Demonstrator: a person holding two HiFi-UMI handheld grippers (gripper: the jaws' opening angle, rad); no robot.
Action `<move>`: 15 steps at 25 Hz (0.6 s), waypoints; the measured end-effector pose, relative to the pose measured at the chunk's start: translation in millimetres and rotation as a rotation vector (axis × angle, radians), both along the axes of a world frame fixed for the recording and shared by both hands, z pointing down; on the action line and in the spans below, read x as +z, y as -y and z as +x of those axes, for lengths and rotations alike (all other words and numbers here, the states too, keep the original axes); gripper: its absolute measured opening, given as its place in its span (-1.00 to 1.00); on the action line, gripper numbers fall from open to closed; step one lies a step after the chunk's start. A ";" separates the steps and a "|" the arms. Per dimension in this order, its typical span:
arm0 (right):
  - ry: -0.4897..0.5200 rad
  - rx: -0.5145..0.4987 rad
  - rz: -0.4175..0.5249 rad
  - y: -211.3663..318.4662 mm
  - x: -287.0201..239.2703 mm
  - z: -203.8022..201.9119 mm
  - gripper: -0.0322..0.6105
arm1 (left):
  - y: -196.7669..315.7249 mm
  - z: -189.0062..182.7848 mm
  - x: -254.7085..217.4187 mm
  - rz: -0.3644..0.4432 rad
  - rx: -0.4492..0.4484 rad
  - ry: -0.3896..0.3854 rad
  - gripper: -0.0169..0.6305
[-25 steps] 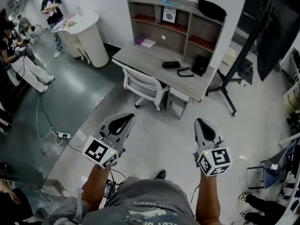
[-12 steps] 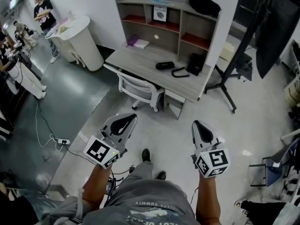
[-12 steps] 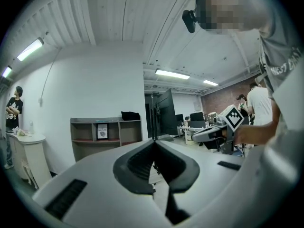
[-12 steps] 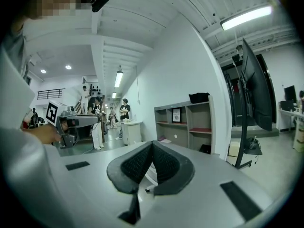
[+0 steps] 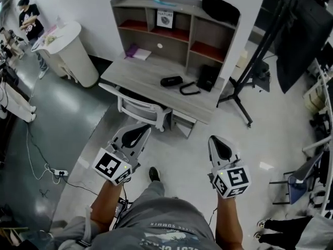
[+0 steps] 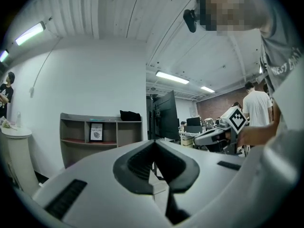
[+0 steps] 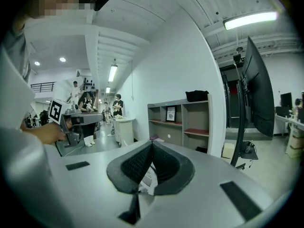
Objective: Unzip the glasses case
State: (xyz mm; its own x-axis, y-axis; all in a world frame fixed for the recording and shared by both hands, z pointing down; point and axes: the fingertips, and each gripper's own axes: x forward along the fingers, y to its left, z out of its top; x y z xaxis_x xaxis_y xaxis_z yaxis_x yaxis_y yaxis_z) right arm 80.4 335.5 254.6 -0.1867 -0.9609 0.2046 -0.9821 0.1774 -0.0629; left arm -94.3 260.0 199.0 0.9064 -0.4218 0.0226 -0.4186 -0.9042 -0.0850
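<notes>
Desk [image 5: 139, 75] nearer now w/ glasses case [image 5: 171, 80] on top, chair [image 5: 138, 108] tucked under

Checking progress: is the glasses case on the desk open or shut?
Shut, it seems: the glasses case lies on the desk as one flat dark oval, no half lifted. Its zip is too small to see.

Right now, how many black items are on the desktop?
3: the glasses case mid-desk, a curved black loop just right of it, and a black box against the hutch. The hutch or chair may hide more.
</notes>
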 end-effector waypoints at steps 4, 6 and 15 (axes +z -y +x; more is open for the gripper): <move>-0.014 0.022 -0.006 39.7 -4.7 -2.3 -0.87 | 47.1 5.4 -2.0 -0.011 0.032 -0.017 -0.95; -0.019 0.036 -0.010 59.8 -4.2 -1.5 -0.87 | 70.1 8.7 -2.4 -0.012 0.049 -0.023 -0.95; -0.027 0.084 -0.013 135.4 -2.3 -10.8 -0.87 | 151.6 5.0 -4.3 -0.009 0.109 -0.029 -0.95</move>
